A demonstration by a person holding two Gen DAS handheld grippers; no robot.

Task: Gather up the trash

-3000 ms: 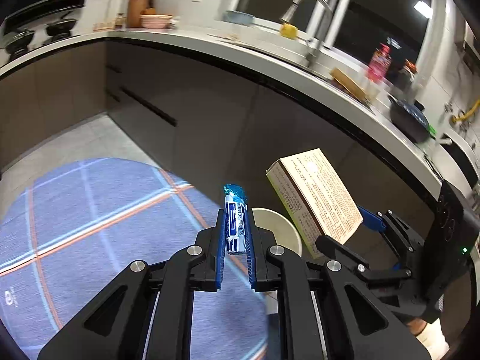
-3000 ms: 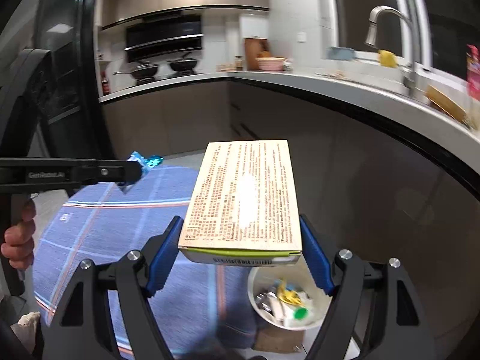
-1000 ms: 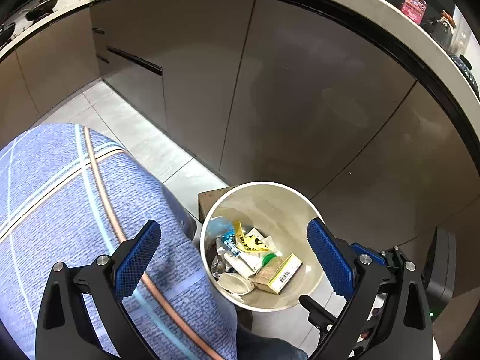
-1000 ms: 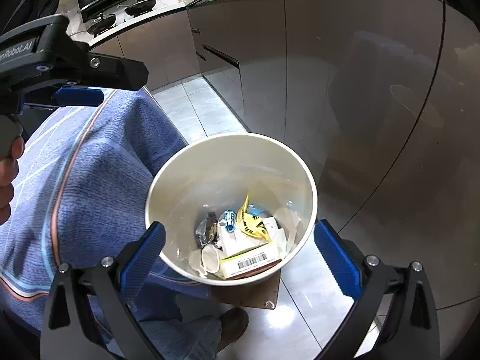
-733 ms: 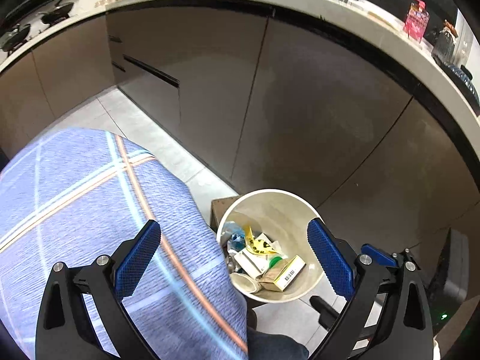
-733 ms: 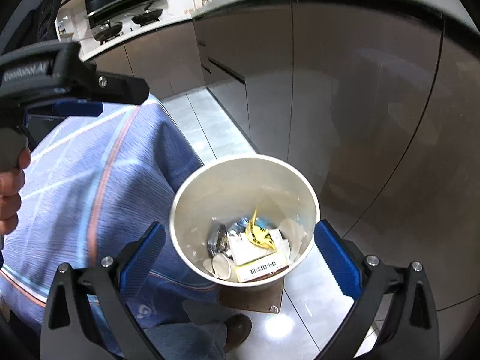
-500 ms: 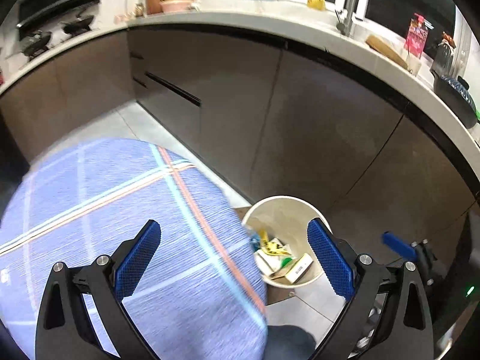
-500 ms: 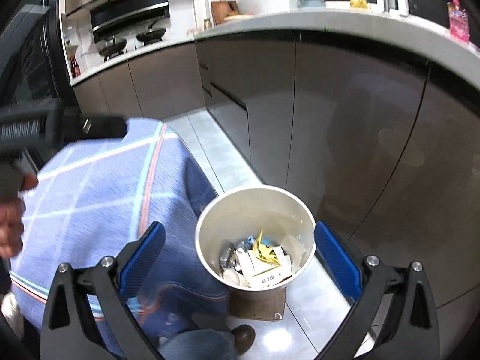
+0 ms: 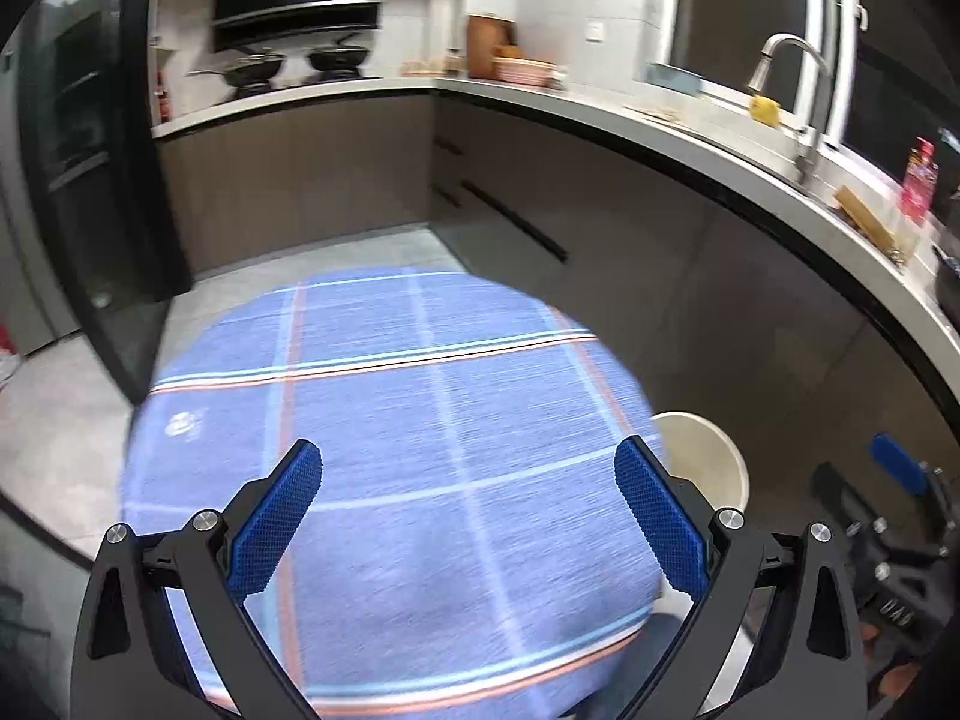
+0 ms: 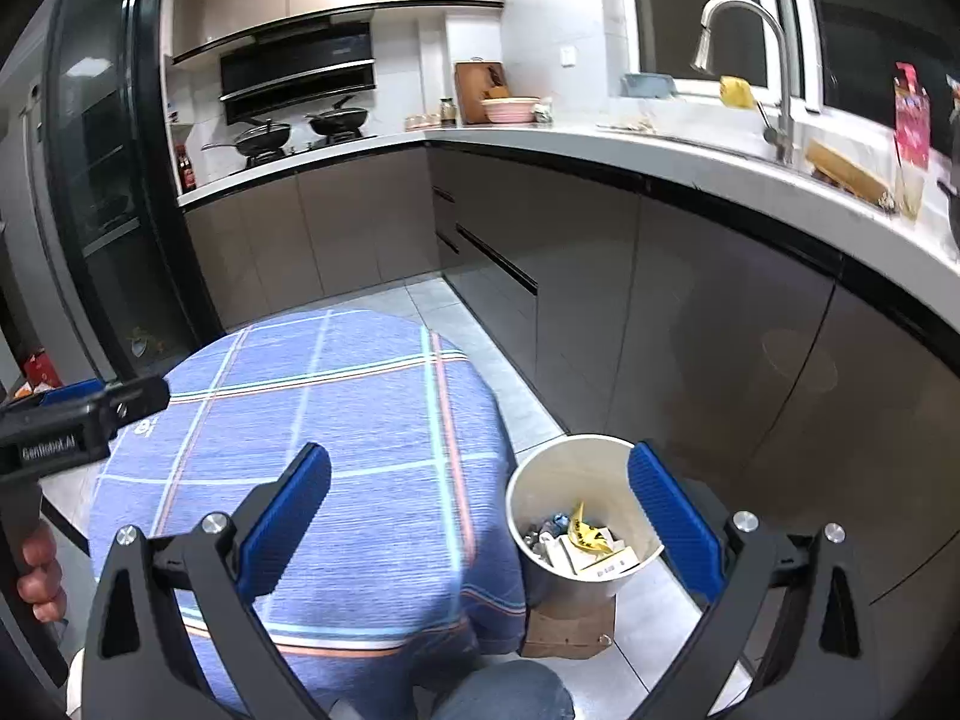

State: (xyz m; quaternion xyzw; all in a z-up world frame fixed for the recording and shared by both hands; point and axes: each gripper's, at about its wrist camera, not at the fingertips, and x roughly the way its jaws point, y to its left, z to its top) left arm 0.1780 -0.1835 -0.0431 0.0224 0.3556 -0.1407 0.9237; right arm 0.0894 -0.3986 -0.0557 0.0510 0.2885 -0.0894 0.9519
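Note:
A white round bin stands on the floor right of the table; its rim also shows in the left wrist view. Inside lie a barcoded carton, a yellow wrapper and other scraps. My left gripper is open and empty above the blue plaid tablecloth. My right gripper is open and empty, held above the table's right edge and the bin. The left gripper's body shows at the left of the right wrist view.
The round table's cloth bears nothing. A grey counter with a sink tap curves behind, cabinets below. Pans sit on the hob. A brown board lies under the bin. A dark glass door stands left.
Both grippers have lifted and tilted up from over the bin to face the table and kitchen. The blue wrapper and the carton they held three seconds ago now lie in the bin.

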